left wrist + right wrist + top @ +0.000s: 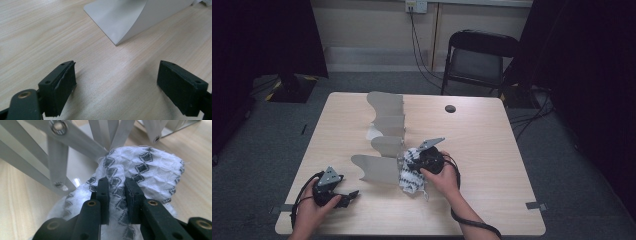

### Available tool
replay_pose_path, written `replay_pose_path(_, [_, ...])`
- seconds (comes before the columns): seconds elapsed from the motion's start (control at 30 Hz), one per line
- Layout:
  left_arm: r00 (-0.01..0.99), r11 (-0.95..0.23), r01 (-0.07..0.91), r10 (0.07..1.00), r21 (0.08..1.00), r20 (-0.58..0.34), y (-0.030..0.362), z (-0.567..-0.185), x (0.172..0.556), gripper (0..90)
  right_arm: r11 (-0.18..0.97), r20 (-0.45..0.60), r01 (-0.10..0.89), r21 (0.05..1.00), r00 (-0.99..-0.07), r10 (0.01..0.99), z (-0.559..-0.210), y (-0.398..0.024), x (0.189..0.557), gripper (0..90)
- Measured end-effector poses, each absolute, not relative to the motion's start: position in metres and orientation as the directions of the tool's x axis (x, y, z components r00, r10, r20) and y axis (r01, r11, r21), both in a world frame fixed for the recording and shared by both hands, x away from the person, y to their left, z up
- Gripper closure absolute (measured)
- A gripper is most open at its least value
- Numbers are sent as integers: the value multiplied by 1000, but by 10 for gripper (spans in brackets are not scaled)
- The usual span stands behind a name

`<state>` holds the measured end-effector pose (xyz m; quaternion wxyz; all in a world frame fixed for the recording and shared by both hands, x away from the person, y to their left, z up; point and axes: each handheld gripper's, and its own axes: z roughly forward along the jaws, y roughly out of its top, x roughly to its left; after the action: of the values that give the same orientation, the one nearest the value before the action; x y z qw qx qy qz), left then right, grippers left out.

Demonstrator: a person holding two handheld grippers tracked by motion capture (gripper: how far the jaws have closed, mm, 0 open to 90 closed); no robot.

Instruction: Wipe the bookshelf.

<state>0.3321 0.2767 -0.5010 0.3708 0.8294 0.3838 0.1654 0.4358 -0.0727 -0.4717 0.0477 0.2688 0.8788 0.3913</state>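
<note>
Two grippers work at the desk (492, 150). From the high view, the right gripper (424, 162) presses a patterned white cloth (411, 179) beside a grey folding rack (384, 135), near the desk's front; the left gripper (349, 196) rests apart. Left gripper view: jaws wide, nothing between them. Right gripper view: jaws pinch a cloth (140, 167) fold by rack bars (75, 142). Best keep the pinch firm and steer clear of the bars.

On the table: one white cloth with black diamond pattern (411, 172), one grey folding rack (384, 137), two black handheld grippers (334, 192) (424, 161); one black folding chair (479, 57) at twelve o'clock.
</note>
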Motion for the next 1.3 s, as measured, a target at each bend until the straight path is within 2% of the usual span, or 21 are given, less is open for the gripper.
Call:
replay_pose_path(0.17, [650, -430, 514, 759, 742, -11, 277, -501, 332, 148, 539, 142, 448, 713, -845, 515, -483, -72, 437, 755])
replay_pose_path(0.33, [650, -430, 514, 760, 742, -11, 277, -501, 332, 148, 549, 127, 438, 712, -849, 513, -477, -73, 438, 755])
replay_pose_path(1.03, [650, -430, 514, 760, 742, -11, 277, -501, 332, 148, 469, 25, 308, 828, -856, 516, -372, -83, 454, 756])
replay_pose_path(1.3, [651, -430, 514, 759, 742, -11, 277, -501, 332, 148, 508, 25, 323, 799, -861, 508, -388, -76, 459, 755])
